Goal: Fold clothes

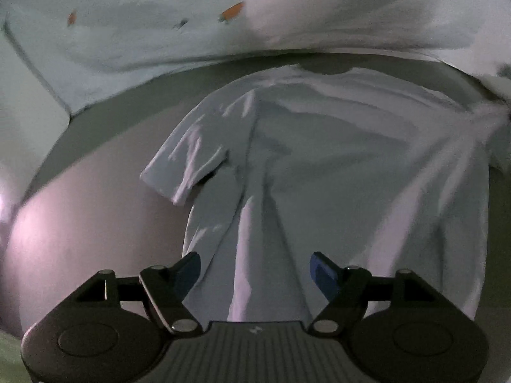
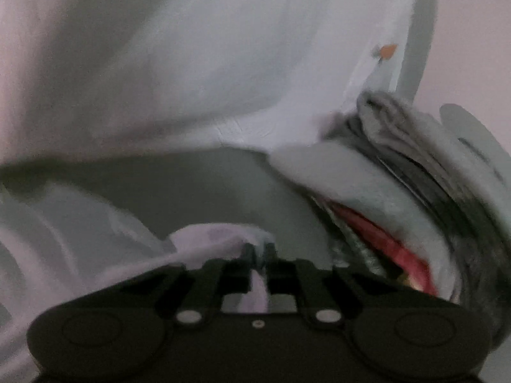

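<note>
text: none legible; labels: none; brands: none; numbers: none

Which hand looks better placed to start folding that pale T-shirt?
Right, probably. The right gripper is already shut on the T-shirt cloth, while the left gripper hangs open above its hem, gripping nothing.

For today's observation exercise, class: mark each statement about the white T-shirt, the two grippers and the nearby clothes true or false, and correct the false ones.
1. The left gripper is clamped on the shirt. False: its fingers stand apart over the white T-shirt.
2. The right gripper pinches white cloth. True.
3. The T-shirt's short sleeve is spread out on the surface. True.
4. The pile of folded clothes beside the right gripper is all white. False: it includes grey and red layers.
</note>
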A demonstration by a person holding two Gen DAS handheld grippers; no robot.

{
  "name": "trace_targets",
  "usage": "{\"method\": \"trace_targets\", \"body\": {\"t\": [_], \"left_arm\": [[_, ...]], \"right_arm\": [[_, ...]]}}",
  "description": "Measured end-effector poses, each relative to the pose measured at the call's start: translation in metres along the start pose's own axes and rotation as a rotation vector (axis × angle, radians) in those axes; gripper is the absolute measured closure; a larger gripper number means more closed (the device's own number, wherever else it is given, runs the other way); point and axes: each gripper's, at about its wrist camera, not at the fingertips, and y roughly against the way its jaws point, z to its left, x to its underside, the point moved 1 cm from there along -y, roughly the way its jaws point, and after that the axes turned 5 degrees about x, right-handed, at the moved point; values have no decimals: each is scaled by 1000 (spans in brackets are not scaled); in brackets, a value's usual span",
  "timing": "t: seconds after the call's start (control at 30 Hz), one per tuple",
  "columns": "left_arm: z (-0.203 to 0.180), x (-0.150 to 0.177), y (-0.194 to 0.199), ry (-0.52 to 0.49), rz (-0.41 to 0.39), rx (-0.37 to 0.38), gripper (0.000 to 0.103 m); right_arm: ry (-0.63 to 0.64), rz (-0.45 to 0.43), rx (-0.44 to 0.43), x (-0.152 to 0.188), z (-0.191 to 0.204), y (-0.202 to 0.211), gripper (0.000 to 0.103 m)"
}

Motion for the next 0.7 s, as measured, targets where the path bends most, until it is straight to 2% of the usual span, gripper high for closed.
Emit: {"method": "trace_targets", "body": {"t": [0.1, 0.13, 0.23, 0.3, 0.37, 0.4, 0.47, 0.57, 0.6, 0.63, 0.67, 0.7], "left_arm": [[30, 6, -9, 88, -11, -15, 26], [42, 8, -13, 117, -15, -24, 26], [91, 13, -25, 242, -11, -20, 26], [132, 12, -34, 379, 11, 37, 26], [166, 7, -43, 470, 14, 112, 26], [180, 3, -49, 490, 3, 152, 22], [205, -13, -69, 455, -54, 221, 15], [230, -37, -110, 424, -91, 323, 14], [237, -44, -125, 419, -98, 356, 16], [240, -50, -138, 410, -107, 372, 19], [237, -52, -146, 390, -116, 361, 36], [235, -54, -153, 369, -124, 350, 68]], "right_arm": [[21, 9, 55, 19, 7, 5, 69], [11, 2, 54, 30, 12, 15, 52], [-15, 6, -25, 74, 37, 65, 49], [-36, 62, -83, 100, 58, 96, 46], [-17, 110, -159, 123, 88, 134, 34], [0, 127, -198, 132, 104, 152, 31], [39, 130, -250, 145, 138, 185, 27], [92, 124, -206, 150, 187, 214, 26], [102, 112, -162, 151, 202, 220, 26], [85, 114, -125, 150, 215, 226, 26], [66, 117, -88, 149, 227, 232, 26], [48, 119, -52, 148, 239, 237, 26]]}}
